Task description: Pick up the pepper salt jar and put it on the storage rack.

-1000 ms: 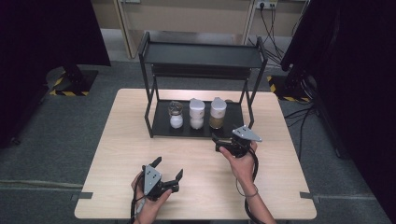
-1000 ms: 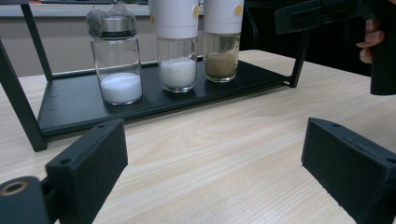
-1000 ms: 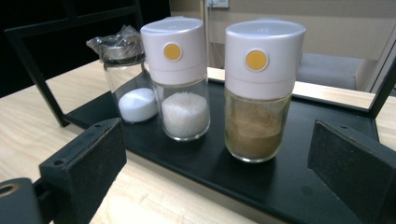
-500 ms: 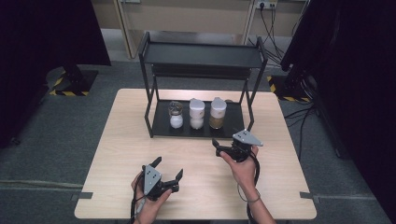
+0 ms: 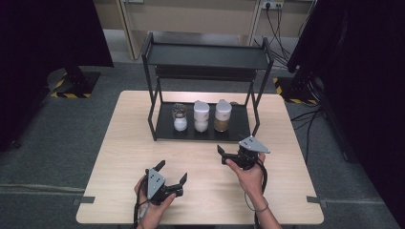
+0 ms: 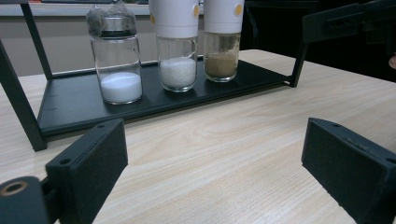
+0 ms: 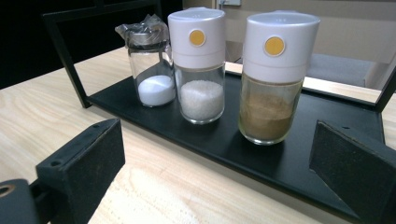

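Note:
A black two-tier rack [image 5: 205, 56] stands at the back of the wooden table [image 5: 133, 143]. Its lower shelf [image 5: 210, 134] [image 6: 70, 107] [image 7: 224, 140] carries three jars in a row: a glass shaker of white powder with a wrapped lid [image 5: 179, 118] [image 6: 116, 56] [image 7: 152, 65], a white-capped jar of white granules [image 5: 201, 116] [image 6: 176, 46] [image 7: 200, 70] and a white-capped jar of brown powder [image 5: 222, 115] [image 6: 222, 42] [image 7: 273, 79]. My left gripper [image 5: 173, 171] [image 6: 212, 154] rests open near the front edge. My right gripper [image 5: 222, 155] [image 7: 215, 163] is open just in front of the shelf, holding nothing.
The rack's upper shelf is bare. Bare tabletop lies left and right of the rack and between the two hands. Dark curtains flank the table; a stand base with yellow-black tape [image 5: 71, 86] and cables [image 5: 305, 114] lie on the floor.
My right gripper has drawn back a little from the rack toward the near edge, still open. The left gripper and the jars have stayed put.

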`<state>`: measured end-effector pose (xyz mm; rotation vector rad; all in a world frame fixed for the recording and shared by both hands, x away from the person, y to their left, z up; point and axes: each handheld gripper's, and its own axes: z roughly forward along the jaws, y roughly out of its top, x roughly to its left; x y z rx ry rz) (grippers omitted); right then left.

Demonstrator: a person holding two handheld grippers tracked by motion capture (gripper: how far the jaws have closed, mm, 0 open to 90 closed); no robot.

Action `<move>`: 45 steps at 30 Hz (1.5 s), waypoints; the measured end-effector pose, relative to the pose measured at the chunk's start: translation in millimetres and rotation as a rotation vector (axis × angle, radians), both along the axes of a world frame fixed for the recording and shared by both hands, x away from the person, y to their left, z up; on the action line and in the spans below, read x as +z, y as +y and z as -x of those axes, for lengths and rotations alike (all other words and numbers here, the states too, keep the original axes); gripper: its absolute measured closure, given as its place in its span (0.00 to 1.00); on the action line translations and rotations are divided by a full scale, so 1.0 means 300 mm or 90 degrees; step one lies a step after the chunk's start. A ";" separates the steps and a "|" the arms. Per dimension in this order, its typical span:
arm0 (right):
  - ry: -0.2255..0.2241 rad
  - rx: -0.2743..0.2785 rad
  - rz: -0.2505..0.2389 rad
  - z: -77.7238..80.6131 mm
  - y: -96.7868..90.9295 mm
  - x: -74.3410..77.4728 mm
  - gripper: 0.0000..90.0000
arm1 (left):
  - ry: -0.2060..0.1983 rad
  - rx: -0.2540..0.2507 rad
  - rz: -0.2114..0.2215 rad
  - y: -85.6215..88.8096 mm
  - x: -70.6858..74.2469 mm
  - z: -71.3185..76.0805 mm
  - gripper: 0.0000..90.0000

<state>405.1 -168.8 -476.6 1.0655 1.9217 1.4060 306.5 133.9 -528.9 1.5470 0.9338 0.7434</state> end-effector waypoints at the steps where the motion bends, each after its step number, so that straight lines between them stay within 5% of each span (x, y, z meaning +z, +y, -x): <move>1: 0.000 0.002 0.002 0.003 -0.002 -0.002 0.04 | 0.000 0.000 0.000 0.000 0.000 0.000 0.07; 45: -0.005 0.000 0.003 0.152 -0.105 -0.034 0.03 | 0.001 0.003 0.003 0.001 0.000 -0.001 0.07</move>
